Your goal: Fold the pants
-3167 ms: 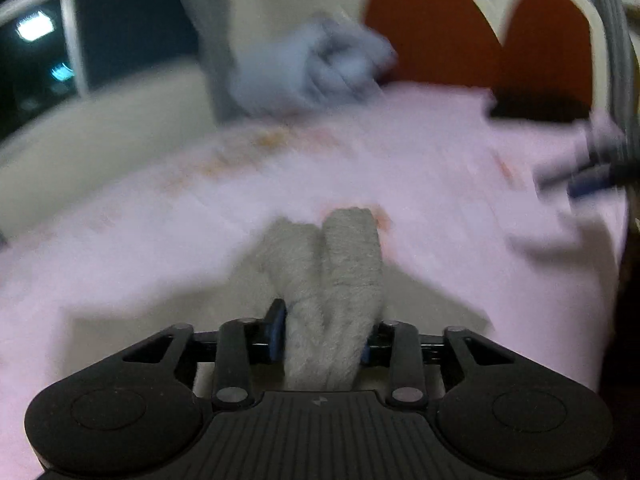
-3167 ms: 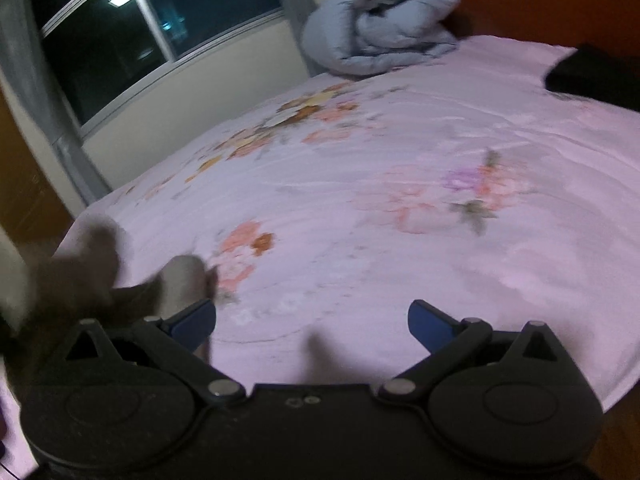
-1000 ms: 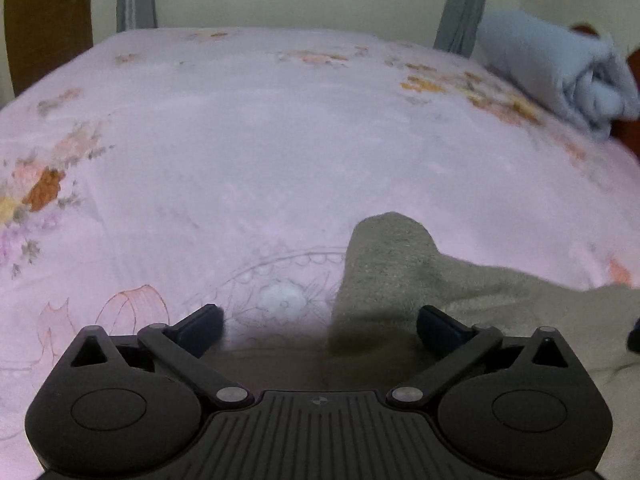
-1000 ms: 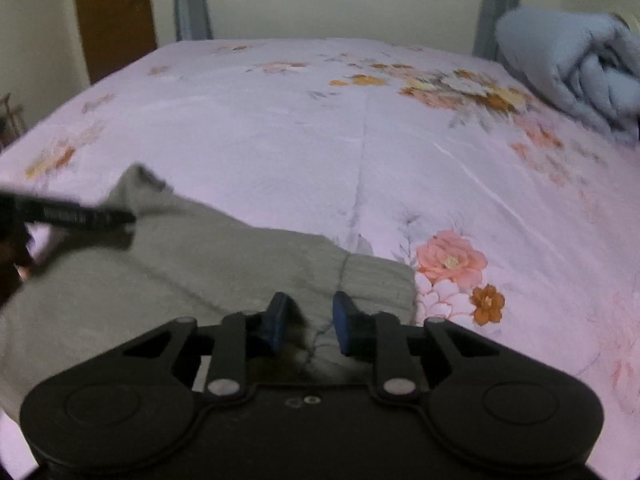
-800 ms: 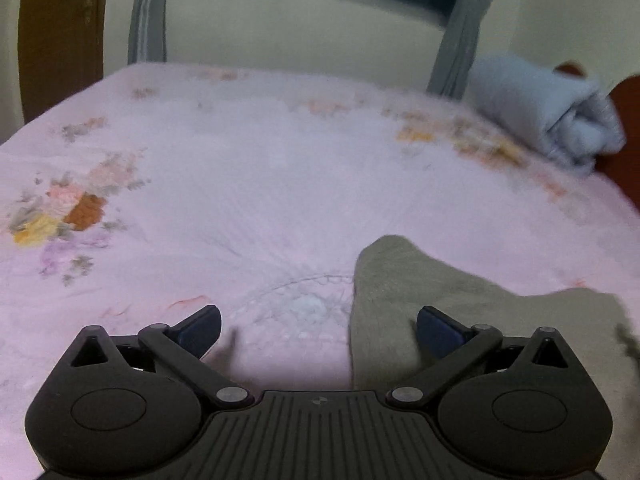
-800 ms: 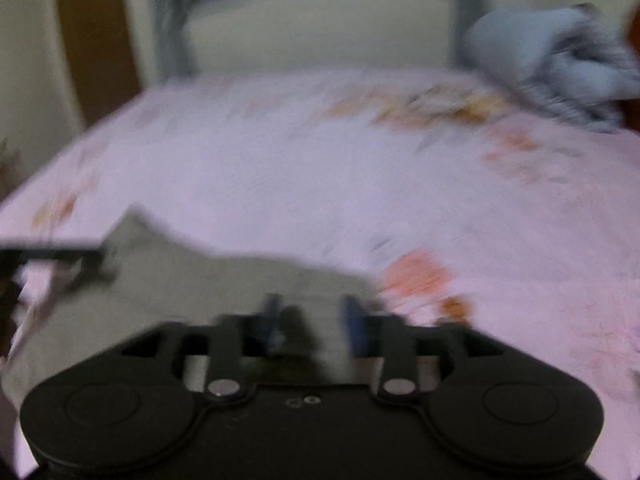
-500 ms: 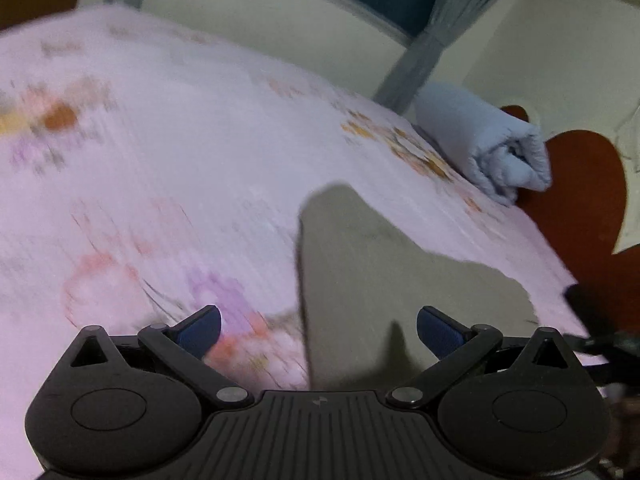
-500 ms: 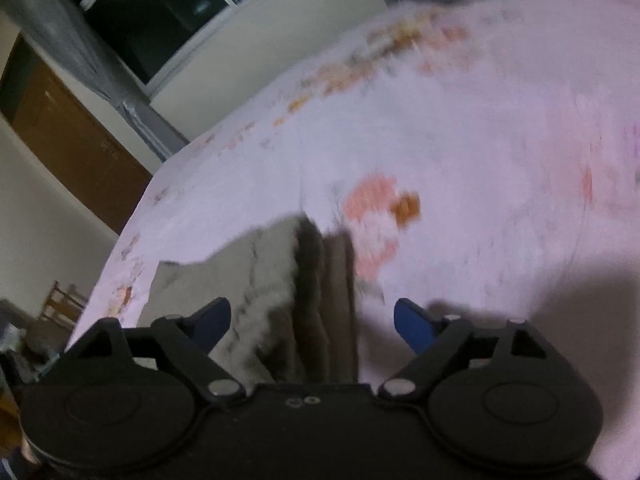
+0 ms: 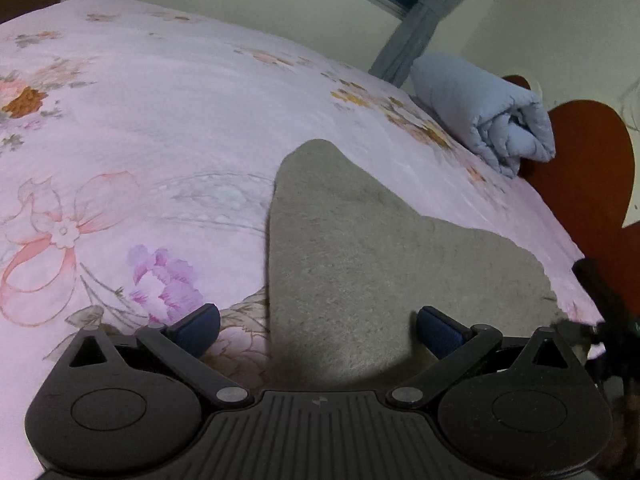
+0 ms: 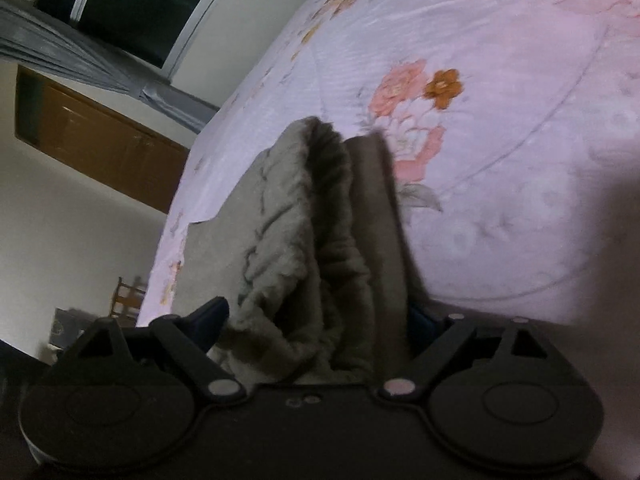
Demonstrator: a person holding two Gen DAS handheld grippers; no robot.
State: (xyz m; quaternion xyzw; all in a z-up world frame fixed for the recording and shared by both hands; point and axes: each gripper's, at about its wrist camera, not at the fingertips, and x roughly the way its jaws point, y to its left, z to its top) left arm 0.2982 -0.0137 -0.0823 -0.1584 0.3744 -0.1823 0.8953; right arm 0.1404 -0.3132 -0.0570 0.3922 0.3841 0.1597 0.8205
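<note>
The grey fleece pants [image 9: 360, 248] lie flat on the pink flowered bed sheet [image 9: 140, 120], with one pointed corner toward the far side. My left gripper [image 9: 318, 328] hovers over their near part, open, and nothing is pinched between its blue pads [image 9: 196, 328]. In the right wrist view the pants [image 10: 280, 216] are bunched into a thick fold with the ribbed waistband on top. That fold sits loosely between the wide-apart jaws of my right gripper [image 10: 316, 320], which is open. Its right pad is partly hidden by the fabric.
A rolled pale-blue blanket [image 9: 488, 116] lies at the far right of the bed by a red-brown headboard [image 9: 580, 152]. The bed's right edge runs close to the pants. Beyond the bed are a dark window [image 10: 132, 8], a wooden door [image 10: 100, 152] and a chair [image 10: 128, 292].
My right gripper, which was shut on the waistband fold, has opened wide and rolled, and the fold now rests loose between its jaws. My left gripper stayed open and swung toward the headboard side.
</note>
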